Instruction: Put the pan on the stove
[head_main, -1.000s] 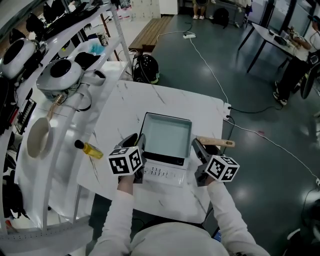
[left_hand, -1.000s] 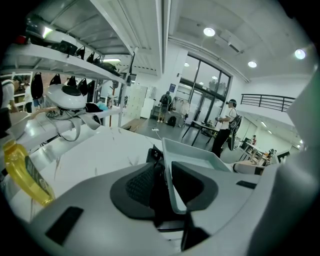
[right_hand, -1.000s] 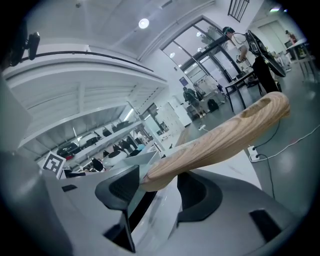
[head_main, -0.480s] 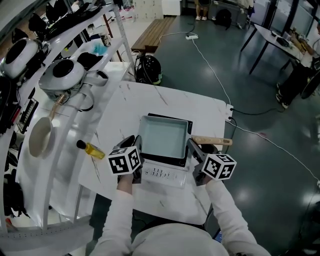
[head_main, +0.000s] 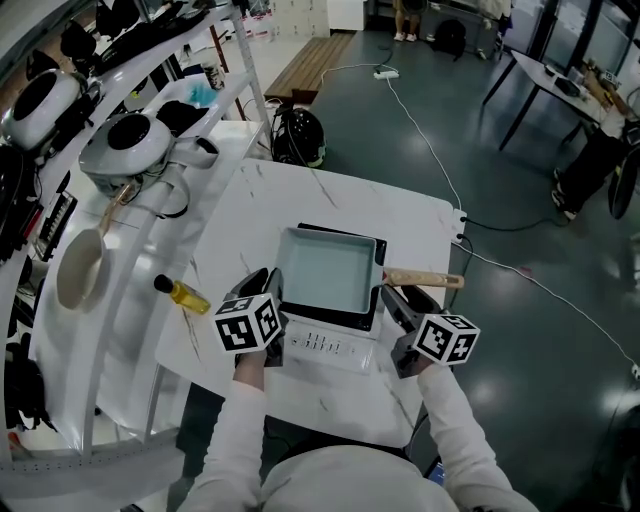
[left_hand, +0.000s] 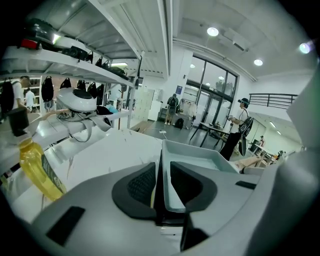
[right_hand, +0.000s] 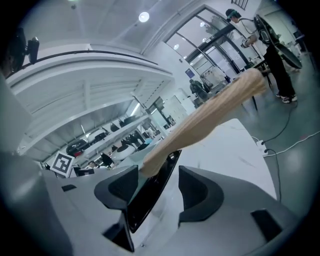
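- The pan (head_main: 328, 272) is seated on the stove (head_main: 322, 346), which is set on the white counter (head_main: 250, 205). A strip of black stove top is exposed along the pan's far and right edges.
- The left claw (head_main: 268, 287) is set narrow and clamped on the pan's left wall, with one pad inside the pan and the other outside.
- The right claw (head_main: 398, 300) is spread wide and is opening. The wooden handle (head_main: 425, 280) is seen between its jaws near the root, closer to the left-hand pad, and is gripped by neither pad.
- Both forearms, in white sleeves (head_main: 238, 425), are held forward and roughly parallel, one on each side of the stove's front panel. Both claws are pointed away from the body.
- The left marker cube (head_main: 247, 322) is positioned at the stove's near-left corner. The right cube (head_main: 446, 338) is positioned just off the near-right corner, below the handle.
- A bottle of yellow liquid (head_main: 182, 295) is seen upright to the left of the left claw, apart from it.
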